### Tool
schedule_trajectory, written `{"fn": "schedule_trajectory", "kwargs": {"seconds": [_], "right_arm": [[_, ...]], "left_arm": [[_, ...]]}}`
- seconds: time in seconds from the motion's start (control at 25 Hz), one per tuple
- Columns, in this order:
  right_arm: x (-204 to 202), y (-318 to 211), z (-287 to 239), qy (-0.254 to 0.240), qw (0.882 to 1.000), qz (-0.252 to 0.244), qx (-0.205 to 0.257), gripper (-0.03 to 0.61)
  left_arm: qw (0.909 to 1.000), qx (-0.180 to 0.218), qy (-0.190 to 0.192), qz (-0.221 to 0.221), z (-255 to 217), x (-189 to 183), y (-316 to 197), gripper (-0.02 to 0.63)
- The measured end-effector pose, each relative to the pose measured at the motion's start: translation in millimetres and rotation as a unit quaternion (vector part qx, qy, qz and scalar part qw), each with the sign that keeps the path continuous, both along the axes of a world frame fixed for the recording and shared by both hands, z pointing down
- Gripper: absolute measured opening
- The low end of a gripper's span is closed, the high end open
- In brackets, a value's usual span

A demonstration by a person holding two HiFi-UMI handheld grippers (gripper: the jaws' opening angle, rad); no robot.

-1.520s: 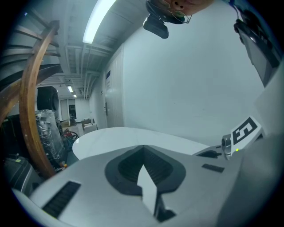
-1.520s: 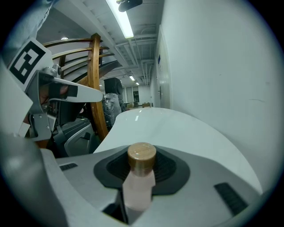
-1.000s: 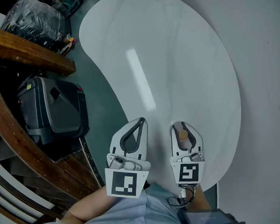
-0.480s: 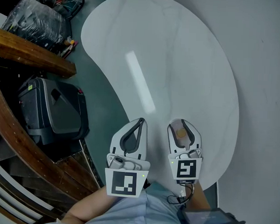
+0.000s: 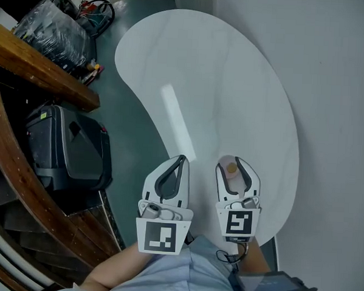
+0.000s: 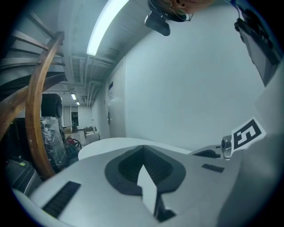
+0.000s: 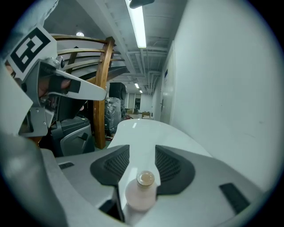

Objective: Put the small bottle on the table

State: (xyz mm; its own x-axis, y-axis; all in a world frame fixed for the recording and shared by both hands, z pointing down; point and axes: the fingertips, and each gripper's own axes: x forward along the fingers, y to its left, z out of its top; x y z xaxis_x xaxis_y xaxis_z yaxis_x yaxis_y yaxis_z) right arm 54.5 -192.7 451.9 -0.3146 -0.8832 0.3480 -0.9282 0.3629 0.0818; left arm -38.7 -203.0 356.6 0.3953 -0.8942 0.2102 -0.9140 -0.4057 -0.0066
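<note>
A small pale pink bottle (image 5: 232, 169) with a tan cap stands upright on the white curved table (image 5: 222, 83), near its front edge. My right gripper (image 5: 234, 162) surrounds it and its jaws are opening. In the right gripper view the bottle (image 7: 142, 190) sits deep between the dark pads (image 7: 111, 165) of the right gripper (image 7: 142, 151), and a gap shows on each side. My left gripper (image 5: 181, 159) hovers just left of it, over the table's edge, shut and empty. Its closed tips (image 6: 143, 147) point along the table (image 6: 111, 144).
A black case (image 5: 69, 145) stands on the floor left of the table, under a curved wooden rail (image 5: 34, 61). Plastic-wrapped goods (image 5: 51, 28) and cables (image 5: 95, 9) lie at the far left. A white wall runs close along the table's right side.
The right jaws have spread apart around the bottle, which stays standing on the table. Both grippers sit slightly higher in the head view. The left gripper stays shut.
</note>
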Motion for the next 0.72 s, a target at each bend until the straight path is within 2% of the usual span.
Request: {"fn": "schedule_trajectory", "kwargs": {"seconds": [0.16,0.32,0.4,0.48,0.6,0.72], "right_arm": [[-7,2,-56,-0.034,0.996,-0.014,0.077,0.153],[-14,6,-107,-0.063,0.990,-0.029,0.119,0.108],[-13,7,-129,-0.070,0.988,-0.021,0.139,0.061],[-7,9,-147,-0.080,0.985,-0.008,0.151,0.019],[-4,15,-153,-0.063,0.989,-0.001,0.137,0.005],[-9,19,-168,-0.085,0.982,-0.006,0.170,0.002]], "left_arm": [[0.9996,0.025,0.013,0.009,-24,6,8,-0.002],[0.9977,0.059,0.030,0.014,-50,12,13,-0.002],[0.9967,0.072,0.035,0.015,-60,15,15,-0.002],[0.9956,0.085,0.036,0.017,-70,20,17,-0.002],[0.9931,0.109,0.039,0.019,-82,23,20,-0.002],[0.9913,0.124,0.040,0.017,-89,23,23,-0.002]]}}
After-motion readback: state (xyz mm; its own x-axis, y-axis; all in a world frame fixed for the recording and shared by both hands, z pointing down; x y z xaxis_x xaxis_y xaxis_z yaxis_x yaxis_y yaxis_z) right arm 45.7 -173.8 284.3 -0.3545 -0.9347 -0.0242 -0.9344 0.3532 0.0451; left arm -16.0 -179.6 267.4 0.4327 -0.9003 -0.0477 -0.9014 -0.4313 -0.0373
